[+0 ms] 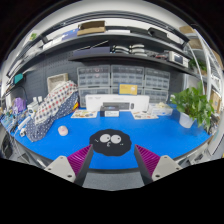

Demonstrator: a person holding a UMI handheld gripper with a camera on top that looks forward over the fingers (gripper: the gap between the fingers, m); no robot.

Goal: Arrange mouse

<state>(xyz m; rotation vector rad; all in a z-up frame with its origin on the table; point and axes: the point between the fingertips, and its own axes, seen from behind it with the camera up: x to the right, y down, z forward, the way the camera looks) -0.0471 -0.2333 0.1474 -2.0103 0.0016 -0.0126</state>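
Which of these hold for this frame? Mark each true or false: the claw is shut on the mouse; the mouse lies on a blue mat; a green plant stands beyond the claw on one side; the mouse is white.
1. The claw is shut on the mouse. False: it is open, the mouse just ahead of the fingers.
2. The mouse lies on a blue mat. True.
3. A green plant stands beyond the claw. True.
4. The mouse is white. False: it is black.

Blue-covered table, black round mouse resting on it, small pink ball, green potted plant, white box
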